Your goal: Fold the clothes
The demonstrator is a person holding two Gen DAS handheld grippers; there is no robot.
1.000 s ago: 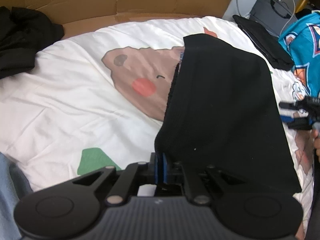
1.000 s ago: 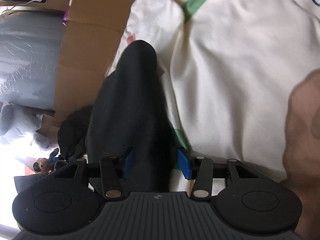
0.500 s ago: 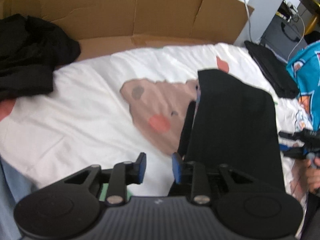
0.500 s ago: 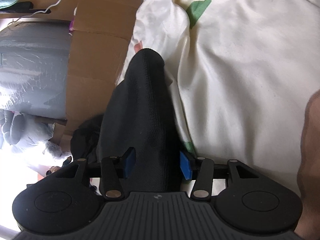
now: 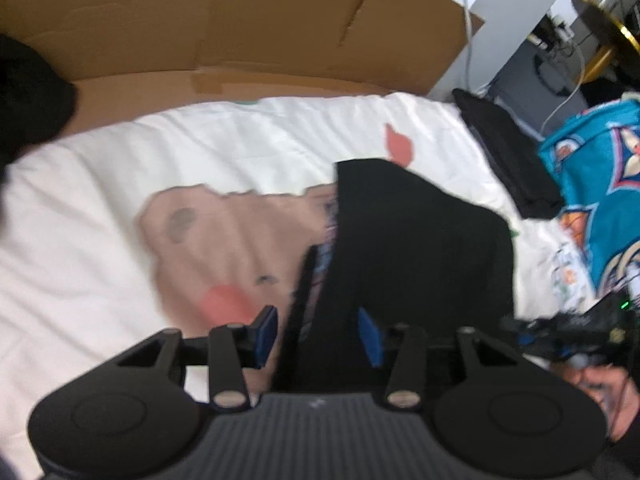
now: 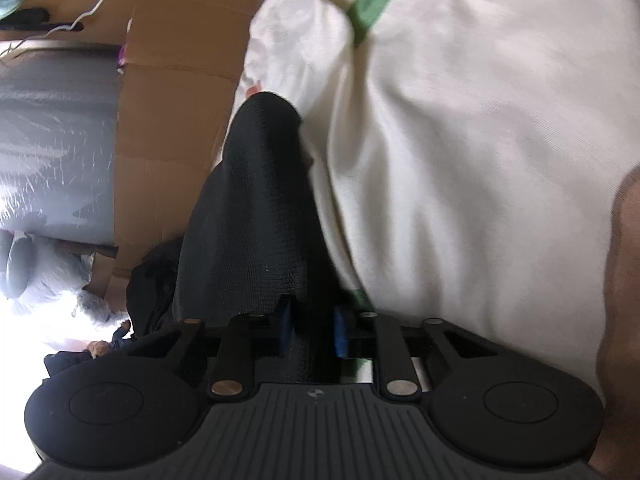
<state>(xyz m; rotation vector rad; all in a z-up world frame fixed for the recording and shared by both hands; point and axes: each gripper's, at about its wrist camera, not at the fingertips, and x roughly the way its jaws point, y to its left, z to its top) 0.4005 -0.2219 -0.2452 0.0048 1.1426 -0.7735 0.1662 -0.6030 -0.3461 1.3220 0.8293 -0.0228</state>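
A second ago the left gripper [image 5: 316,334] was clamped on the near edge of the black garment [image 5: 416,248]; its jaws are now opening, apart from the cloth, and it has drawn back from the bear print [image 5: 224,240]. The right gripper [image 6: 310,330], earlier wide around a fold of the garment, is closing on it.

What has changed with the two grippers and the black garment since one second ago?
The left gripper let go of the black garment and backed away, its jaws opening. The right gripper is closing on the garment's fold. The garment stayed on the white bedsheet.
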